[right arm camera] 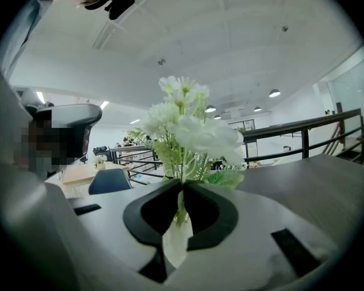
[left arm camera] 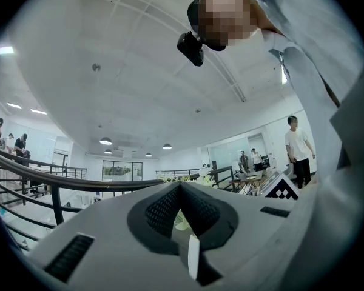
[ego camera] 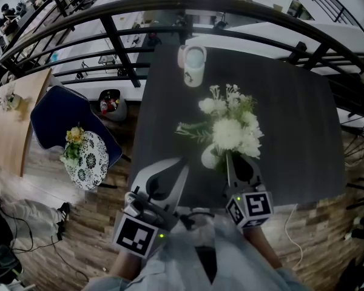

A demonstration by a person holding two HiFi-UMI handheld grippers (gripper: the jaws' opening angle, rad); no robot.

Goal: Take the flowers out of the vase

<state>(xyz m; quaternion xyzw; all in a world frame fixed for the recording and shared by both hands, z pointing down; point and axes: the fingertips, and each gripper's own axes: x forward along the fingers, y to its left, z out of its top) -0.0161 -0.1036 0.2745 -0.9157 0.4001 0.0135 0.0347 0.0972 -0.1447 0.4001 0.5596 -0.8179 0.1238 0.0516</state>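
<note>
A bunch of white flowers (ego camera: 230,126) with green leaves stands in a small white vase (ego camera: 209,157) on the dark table (ego camera: 303,144). My right gripper (ego camera: 229,156) reaches in from the near side and is shut on the green stems just above the vase's mouth. In the right gripper view the jaws (right arm camera: 182,188) meet around the stems, with the flowers (right arm camera: 191,126) above and the vase (right arm camera: 175,242) below. My left gripper (ego camera: 181,162) hovers at the table's near left edge, left of the vase. It is shut (left arm camera: 181,187) and holds nothing.
A pale mug (ego camera: 192,65) stands at the table's far side. A black railing (ego camera: 121,47) runs behind and left of the table. On the floor at left are a blue chair (ego camera: 54,111) and a round patterned table (ego camera: 90,161) with yellow flowers. A white cable (ego camera: 291,229) hangs at right.
</note>
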